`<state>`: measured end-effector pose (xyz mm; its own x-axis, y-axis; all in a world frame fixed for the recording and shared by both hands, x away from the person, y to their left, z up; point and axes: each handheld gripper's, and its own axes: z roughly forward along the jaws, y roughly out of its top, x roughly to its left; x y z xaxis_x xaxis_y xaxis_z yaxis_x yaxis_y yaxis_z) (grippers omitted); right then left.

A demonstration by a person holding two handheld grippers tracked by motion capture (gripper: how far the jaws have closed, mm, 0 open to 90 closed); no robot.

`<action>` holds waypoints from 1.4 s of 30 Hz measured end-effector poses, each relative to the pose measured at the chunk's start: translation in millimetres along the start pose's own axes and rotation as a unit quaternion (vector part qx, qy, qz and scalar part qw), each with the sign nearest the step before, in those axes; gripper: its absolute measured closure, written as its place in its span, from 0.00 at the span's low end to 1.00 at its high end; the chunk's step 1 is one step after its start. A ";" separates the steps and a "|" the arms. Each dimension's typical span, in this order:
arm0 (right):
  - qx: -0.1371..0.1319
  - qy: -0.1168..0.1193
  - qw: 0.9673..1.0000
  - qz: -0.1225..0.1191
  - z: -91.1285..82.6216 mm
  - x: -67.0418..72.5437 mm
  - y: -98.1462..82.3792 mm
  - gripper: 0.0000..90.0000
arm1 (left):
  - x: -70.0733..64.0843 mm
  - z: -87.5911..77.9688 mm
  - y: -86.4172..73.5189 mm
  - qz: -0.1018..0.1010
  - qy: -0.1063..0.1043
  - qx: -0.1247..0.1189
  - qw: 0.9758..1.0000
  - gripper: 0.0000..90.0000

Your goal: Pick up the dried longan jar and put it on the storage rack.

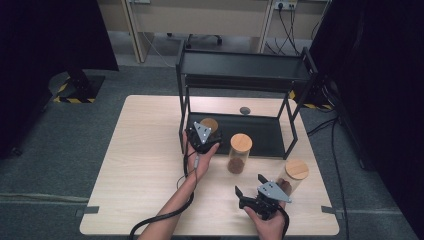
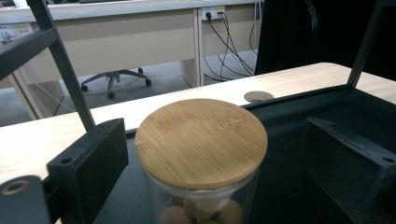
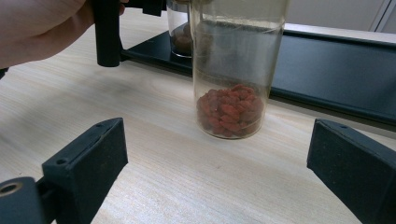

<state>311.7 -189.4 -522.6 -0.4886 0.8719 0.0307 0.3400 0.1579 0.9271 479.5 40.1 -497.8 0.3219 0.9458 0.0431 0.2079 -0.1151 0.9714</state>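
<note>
- Left tongs [image 2: 205, 154] are standing released around the round-lidded glass jar [image 2: 201, 140] on the black shelf [image 2: 299, 121] (pads apart from the glass).
- Right tongs [image 3: 215, 168] are gaping released over bare wood-grain tabletop [image 3: 154, 172], near the berry jar [image 3: 232, 70].

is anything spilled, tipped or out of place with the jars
Nothing stands out. The three bamboo-lidded glass jars stand upright with lids on: one on the black rack's lower shelf between the open left gripper, one on the wooden table, one by the right gripper.

Table [image 1: 145, 165] (rack [image 1: 260, 135], two jars)
</note>
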 end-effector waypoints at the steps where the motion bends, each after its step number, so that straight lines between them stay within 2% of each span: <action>1: 0.000 0.000 1.000 0.000 0.0 0.0 0.0 0.06 | 0.4 -0.7 -0.2 -0.002 -0.001 0.001 1.000 0.08; 13: 0.000 -0.001 1.000 0.000 0.0 0.1 0.0 0.06 | -1.3 -9.0 -3.2 -0.010 -0.016 -0.004 1.000 0.08; 30: 0.000 -0.001 1.000 -0.001 0.2 0.3 0.1 0.06 | -6.1 -28.7 -7.8 -0.008 -0.036 -0.008 0.999 0.08; 42: 0.000 -0.001 1.000 -0.001 0.2 0.5 0.1 0.06 | -10.2 -43.2 -8.2 -0.007 -0.059 -0.011 0.998 0.08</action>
<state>311.6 -188.8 -522.6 -0.4872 0.8728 0.0281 0.3392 0.1594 0.9271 434.6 44.5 -496.1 0.4260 0.9047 0.0019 0.1943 -0.0936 0.9765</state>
